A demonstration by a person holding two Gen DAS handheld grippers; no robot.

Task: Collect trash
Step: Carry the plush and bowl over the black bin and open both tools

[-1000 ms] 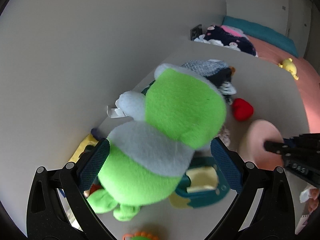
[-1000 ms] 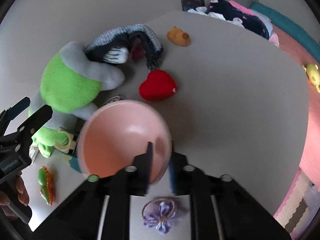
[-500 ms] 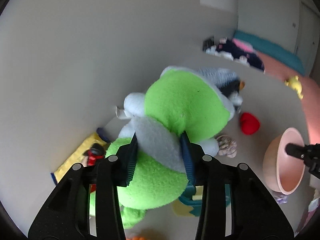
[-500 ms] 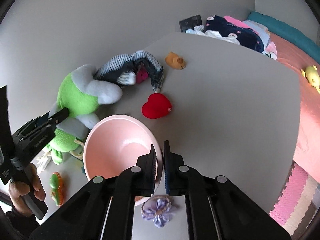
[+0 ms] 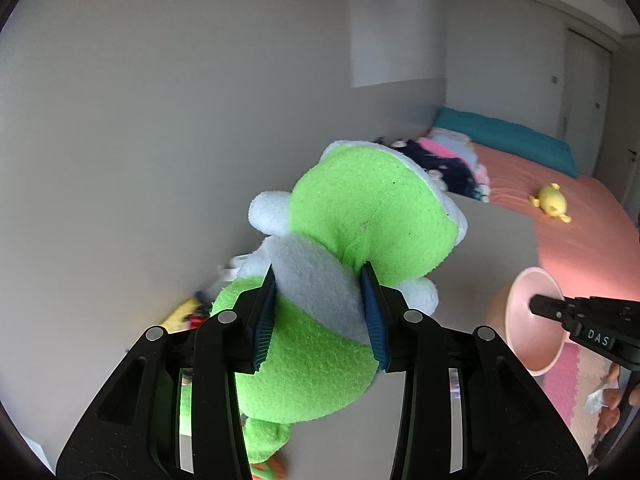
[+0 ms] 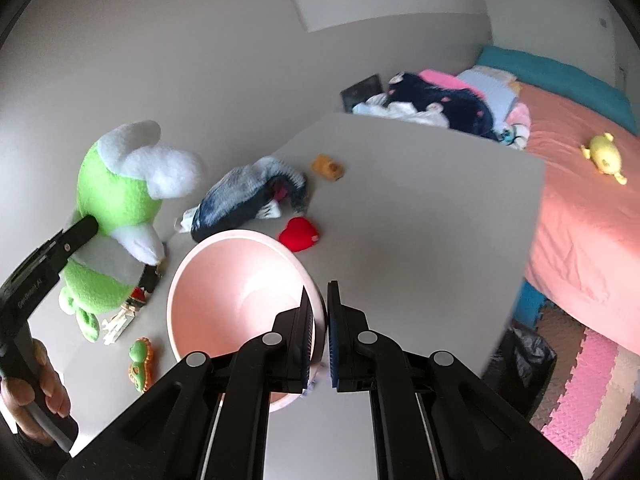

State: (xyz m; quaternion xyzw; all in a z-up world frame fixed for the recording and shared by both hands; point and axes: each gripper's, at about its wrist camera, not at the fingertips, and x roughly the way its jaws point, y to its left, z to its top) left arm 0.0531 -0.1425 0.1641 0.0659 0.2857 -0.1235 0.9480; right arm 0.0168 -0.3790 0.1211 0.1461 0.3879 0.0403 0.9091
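Green plush toy [image 5: 320, 320] pinched between left fingers [image 5: 264, 320], neck-level.

- The plush [image 5: 340, 272] hides most of the table behind it in the left view.
- Yellow thing [image 5: 188, 312] beside it: blurred, unidentifiable.
- Hand [image 6: 38, 392] cut off at the frame's edge.

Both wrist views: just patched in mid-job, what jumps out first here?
The bright green plush toy dominates: the left gripper is clamped on its white collar and holds it off the grey table. Next is the pink bowl, pinched at its rim by the right gripper. On the table behind them lie a red heart and a grey knitted piece.
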